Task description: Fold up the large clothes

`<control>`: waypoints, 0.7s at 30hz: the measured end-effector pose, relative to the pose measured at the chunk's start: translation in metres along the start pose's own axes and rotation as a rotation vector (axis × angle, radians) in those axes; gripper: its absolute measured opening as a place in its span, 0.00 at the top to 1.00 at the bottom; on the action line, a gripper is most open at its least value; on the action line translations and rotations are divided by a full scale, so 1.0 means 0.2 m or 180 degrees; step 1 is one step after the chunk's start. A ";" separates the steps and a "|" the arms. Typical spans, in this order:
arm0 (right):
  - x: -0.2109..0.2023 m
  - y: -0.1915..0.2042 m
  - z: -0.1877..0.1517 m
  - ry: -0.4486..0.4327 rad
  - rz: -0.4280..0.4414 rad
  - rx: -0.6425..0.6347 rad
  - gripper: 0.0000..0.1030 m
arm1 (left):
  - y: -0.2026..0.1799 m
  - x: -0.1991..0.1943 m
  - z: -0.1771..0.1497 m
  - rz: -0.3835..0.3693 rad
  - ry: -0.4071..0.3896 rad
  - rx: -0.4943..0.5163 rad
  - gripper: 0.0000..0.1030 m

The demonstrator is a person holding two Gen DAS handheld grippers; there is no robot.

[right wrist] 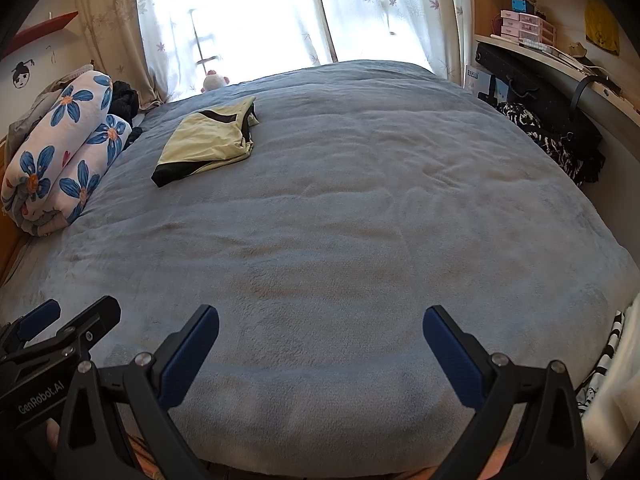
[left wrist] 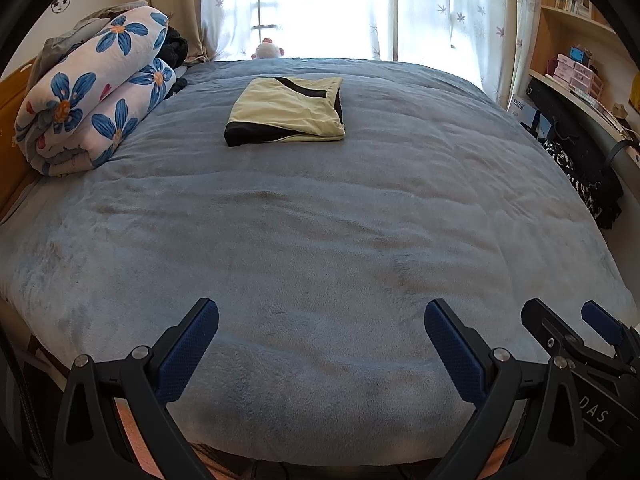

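Your left gripper (left wrist: 320, 344) and right gripper (right wrist: 320, 352) both hover with jaws spread, empty, at the near edge of the bed (left wrist: 320, 240). The folded garment (left wrist: 286, 110) lies well apart, upper centre of the left view, upper left of the right view (right wrist: 208, 140). Judged nearer: your left gripper

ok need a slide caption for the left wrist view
Open left gripper at the near edge of a blue fleece bed cover, folded pale-yellow-and-black garment lying beyond.
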State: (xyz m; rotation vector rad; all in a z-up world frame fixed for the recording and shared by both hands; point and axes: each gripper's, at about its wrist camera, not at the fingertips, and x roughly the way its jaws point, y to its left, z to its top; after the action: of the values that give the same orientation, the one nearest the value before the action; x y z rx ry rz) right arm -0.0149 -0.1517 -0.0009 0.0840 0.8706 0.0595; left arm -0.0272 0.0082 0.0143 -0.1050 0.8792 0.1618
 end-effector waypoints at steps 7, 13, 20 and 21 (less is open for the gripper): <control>0.00 0.00 0.00 0.0006 -0.0009 -0.0010 0.01 | 0.00 0.01 0.00 -0.0005 0.0033 0.0011 0.01; 0.00 0.00 0.00 0.0004 -0.0009 -0.0008 0.01 | 0.01 0.01 0.01 -0.0007 0.0037 0.0018 0.01; 0.00 0.00 0.00 0.0005 -0.0009 -0.0010 0.01 | 0.01 0.01 0.00 -0.0008 0.0044 0.0016 0.01; 0.00 0.00 0.00 0.0006 -0.0009 -0.0009 0.01 | 0.01 0.01 0.00 -0.0007 0.0045 0.0016 0.01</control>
State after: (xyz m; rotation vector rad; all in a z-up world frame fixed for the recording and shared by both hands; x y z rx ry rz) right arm -0.0146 -0.1514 -0.0009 0.0799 0.8724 0.0582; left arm -0.0262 0.0098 0.0133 -0.1025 0.8937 0.1570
